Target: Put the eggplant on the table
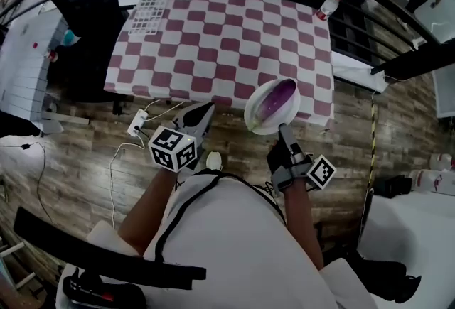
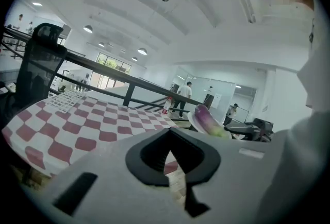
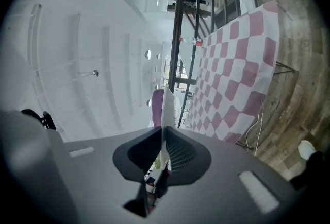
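Eggplant axis: the eggplant (image 1: pixel 277 98) has its long axis on a diagonal in the head view. The purple end points toward the table's far right corner and the paler end toward the person.
Eggplant place: it lies on a white plate (image 1: pixel 257 121) held in the air over the near edge of the table (image 1: pixel 213 38), toward the near right corner. Part of the plate is over the checked cloth (image 1: pixel 185 62) and part over the wooden floor (image 1: pixel 355 151).
Right gripper: the right gripper (image 1: pixel 283 136) has its jaws almost together, clamped on the plate's near rim. In the right gripper view the plate (image 3: pixel 167 102) stands edge-on between them, with the eggplant (image 3: pixel 157 107) on one face.
Left gripper: the left gripper (image 1: pixel 197 116) has its jaws together with nothing between them. It points at the table's near edge, left of the plate and apart from it.
Eggplant look: smooth, deep purple fading to a pale greenish end. In the left gripper view (image 2: pixel 208 119) it rises above the plate's rim.
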`<state>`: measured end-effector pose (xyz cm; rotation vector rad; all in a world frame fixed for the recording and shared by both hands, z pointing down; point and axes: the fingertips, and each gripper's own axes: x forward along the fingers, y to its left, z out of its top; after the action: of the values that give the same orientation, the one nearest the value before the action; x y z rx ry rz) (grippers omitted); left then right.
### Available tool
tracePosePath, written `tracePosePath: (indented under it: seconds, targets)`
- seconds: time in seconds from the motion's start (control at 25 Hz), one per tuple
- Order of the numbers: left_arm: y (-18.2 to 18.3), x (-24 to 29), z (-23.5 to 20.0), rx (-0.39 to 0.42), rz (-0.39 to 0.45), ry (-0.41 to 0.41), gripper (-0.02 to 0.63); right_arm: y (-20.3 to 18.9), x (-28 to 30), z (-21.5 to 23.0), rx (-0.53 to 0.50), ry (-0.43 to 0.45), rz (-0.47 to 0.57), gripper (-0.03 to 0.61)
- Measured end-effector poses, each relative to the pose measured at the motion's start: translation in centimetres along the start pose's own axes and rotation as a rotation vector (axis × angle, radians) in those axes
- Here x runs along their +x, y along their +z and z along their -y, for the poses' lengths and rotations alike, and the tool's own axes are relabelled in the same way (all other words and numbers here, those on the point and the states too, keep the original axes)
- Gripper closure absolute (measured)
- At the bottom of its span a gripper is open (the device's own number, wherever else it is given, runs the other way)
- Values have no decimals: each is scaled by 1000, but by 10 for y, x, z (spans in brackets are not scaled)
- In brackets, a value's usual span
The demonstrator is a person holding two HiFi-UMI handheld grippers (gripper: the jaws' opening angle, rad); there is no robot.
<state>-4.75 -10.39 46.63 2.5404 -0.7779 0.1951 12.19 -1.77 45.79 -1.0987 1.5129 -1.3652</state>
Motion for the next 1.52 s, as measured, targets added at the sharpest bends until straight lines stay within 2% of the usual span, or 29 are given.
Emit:
tracePosePath:
  seconds: [0.32, 0.56, 0.96, 1.52]
  targets:
    - [3, -5, -31, -15, 5, -5, 607, -9, 26, 11, 1, -21, 4, 546]
    - [0, -23, -56, -28, 10, 23, 609, -20, 43, 6, -1, -11, -8, 546]
    - [-9, -47, -68, -61, 20, 61, 609, -37, 53, 0, -15, -15, -40, 546]
    - [-7, -57, -93, -109, 55, 141, 609, -37, 97, -4, -28, 0, -146, 546]
